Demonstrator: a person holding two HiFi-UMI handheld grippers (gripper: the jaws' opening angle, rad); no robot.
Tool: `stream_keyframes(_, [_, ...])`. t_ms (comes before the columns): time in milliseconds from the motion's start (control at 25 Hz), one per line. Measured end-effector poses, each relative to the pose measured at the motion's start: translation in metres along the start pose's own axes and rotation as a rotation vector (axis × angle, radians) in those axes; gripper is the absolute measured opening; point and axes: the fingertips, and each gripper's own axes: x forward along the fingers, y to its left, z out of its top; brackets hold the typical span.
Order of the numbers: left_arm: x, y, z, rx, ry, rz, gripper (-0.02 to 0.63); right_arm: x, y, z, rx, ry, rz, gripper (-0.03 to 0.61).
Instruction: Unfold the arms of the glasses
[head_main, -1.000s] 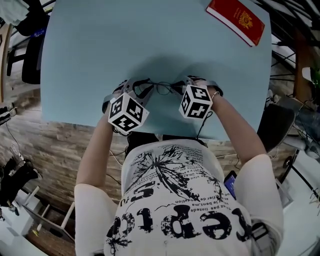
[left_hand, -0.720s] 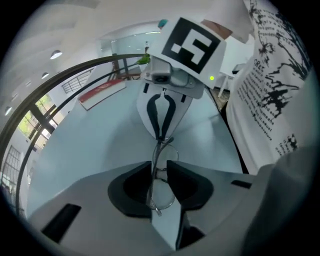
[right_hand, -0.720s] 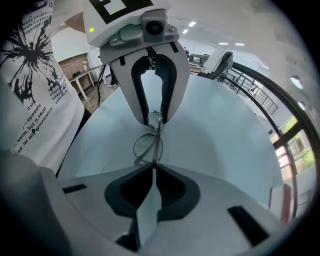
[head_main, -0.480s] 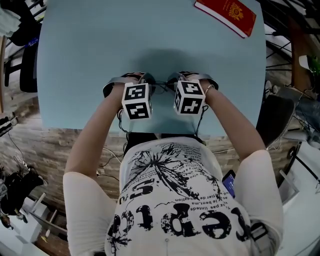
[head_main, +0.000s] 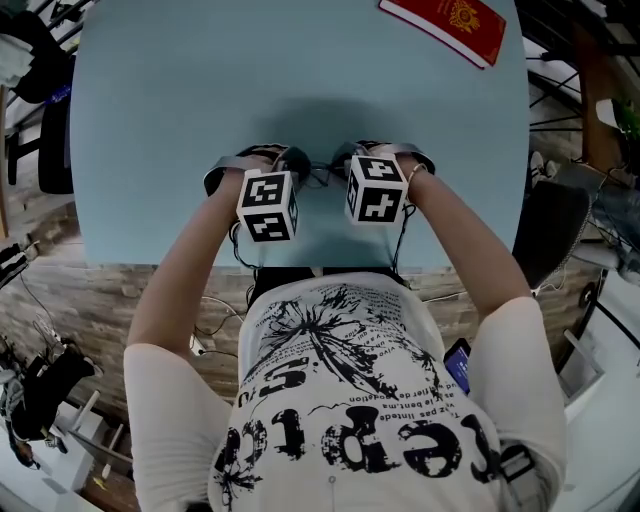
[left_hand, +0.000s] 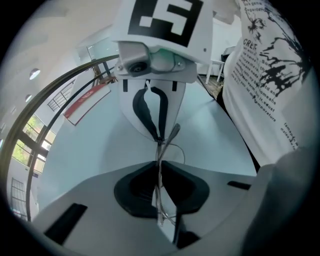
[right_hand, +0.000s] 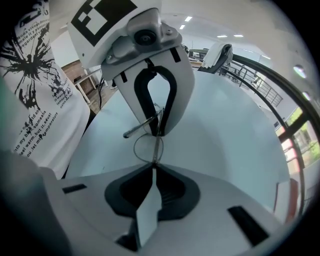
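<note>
Thin wire-rimmed glasses (head_main: 320, 176) hang just above the pale blue table (head_main: 180, 90), stretched between my two grippers. My left gripper (head_main: 291, 161) grips their left end; its jaws are closing, and in the left gripper view the pads press on the wire frame (left_hand: 161, 150). My right gripper (head_main: 345, 158) is shut on the other end, the rim (right_hand: 145, 148) showing just past its tips. A folded arm (right_hand: 141, 126) juts out by the left gripper's pads. Both marker cubes hide most of the frame in the head view.
A red book (head_main: 442, 25) lies at the table's far right corner. The table's near edge (head_main: 300, 266) runs just below the grippers, against the person's body. Chairs and cables surround the table on the floor.
My left gripper rolled and moved in toward the glasses, then closed its jaws on their left end. The right gripper kept still, holding its end.
</note>
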Motion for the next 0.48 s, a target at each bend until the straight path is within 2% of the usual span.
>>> stream_keyframes(480, [-0.027,0.006,0.0,-0.072,-0.139,0.044,0.034,0.002,-0.004,-0.007,0.015,0.044,-0.012,0.034])
